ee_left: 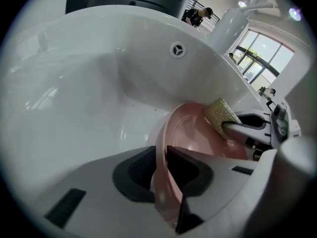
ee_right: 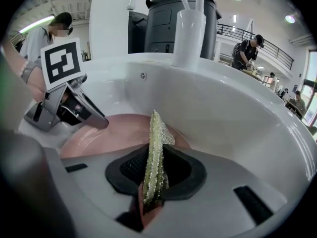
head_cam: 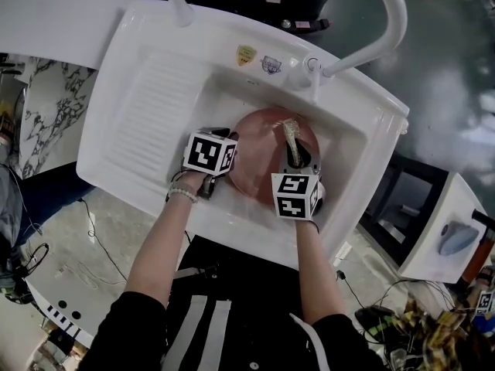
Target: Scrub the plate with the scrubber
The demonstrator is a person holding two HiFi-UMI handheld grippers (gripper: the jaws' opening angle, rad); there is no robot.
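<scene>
Your left gripper point(ee_left: 166, 177) pinches the pink plate point(head_cam: 263, 149) by its rim. The plate sits tilted in the white sink point(head_cam: 155, 107). Your right gripper point(ee_right: 157, 171) squeezes the scrubber point(ee_right: 157, 133), just above the plate's far side.

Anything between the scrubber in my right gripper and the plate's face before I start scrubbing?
Nothing visible. The right gripper is shut on the scrubber, which is right above the pink plate in the sink. The left gripper grips the plate's left rim, clear of the scrubber's path.
</scene>
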